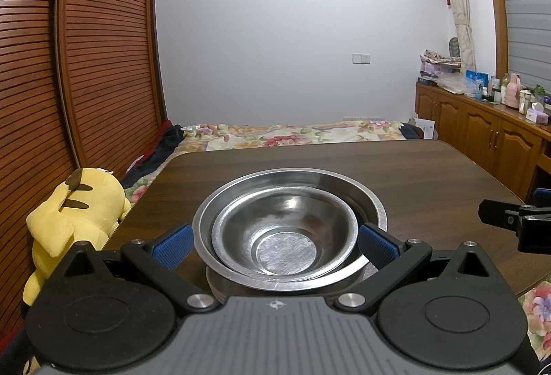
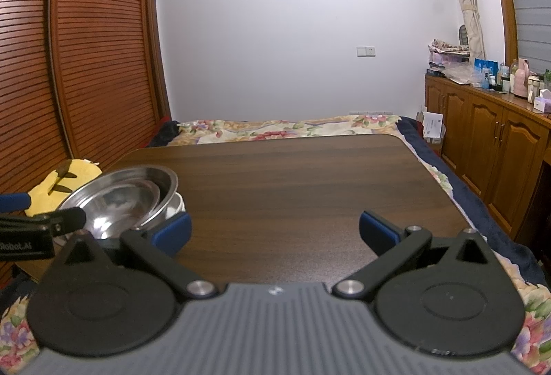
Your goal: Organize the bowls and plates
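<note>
The small round stainless-steel bowl point(image 1: 286, 233) sits nested in the wider stainless-steel basin point(image 1: 365, 199) on the dark wooden table point(image 2: 310, 175); left gripper point(image 1: 275, 246) spread astride them; right gripper point(image 2: 275, 230) spread, empty; light, rigid, slick metal probably; grasp the rim.

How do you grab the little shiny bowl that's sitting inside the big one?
Probably by its rim. The small steel bowl sits nested in the bigger steel bowl, tipped toward the near side, so its walls are hidden. One finger inside, one outside, coming from above at the near edge, where its lip shows most. The left gripper is open, straddling the stack.
</note>
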A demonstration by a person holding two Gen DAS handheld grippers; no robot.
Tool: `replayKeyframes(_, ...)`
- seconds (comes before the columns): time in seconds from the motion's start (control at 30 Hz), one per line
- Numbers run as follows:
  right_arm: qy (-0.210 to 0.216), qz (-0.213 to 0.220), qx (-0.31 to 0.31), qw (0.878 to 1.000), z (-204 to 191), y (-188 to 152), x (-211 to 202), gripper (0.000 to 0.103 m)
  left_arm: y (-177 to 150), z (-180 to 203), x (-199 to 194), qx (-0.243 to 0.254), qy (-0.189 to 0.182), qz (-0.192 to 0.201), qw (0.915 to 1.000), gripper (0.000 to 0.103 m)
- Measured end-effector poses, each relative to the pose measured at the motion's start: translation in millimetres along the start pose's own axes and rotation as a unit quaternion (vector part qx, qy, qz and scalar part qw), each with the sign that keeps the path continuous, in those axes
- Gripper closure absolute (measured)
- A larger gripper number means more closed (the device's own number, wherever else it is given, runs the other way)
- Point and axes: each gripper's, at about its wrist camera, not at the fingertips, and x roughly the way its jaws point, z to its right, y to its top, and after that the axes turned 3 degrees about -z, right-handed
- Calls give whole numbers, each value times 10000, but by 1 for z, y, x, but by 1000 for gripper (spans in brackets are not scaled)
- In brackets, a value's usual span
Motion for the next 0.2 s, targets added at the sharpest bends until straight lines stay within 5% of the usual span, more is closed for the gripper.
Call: replayKeyframes(0.2, -10, 6, -6, 10000, 0, -1, 1, 0, 1, 1, -1, 10, -13, -3, 10000, 0)
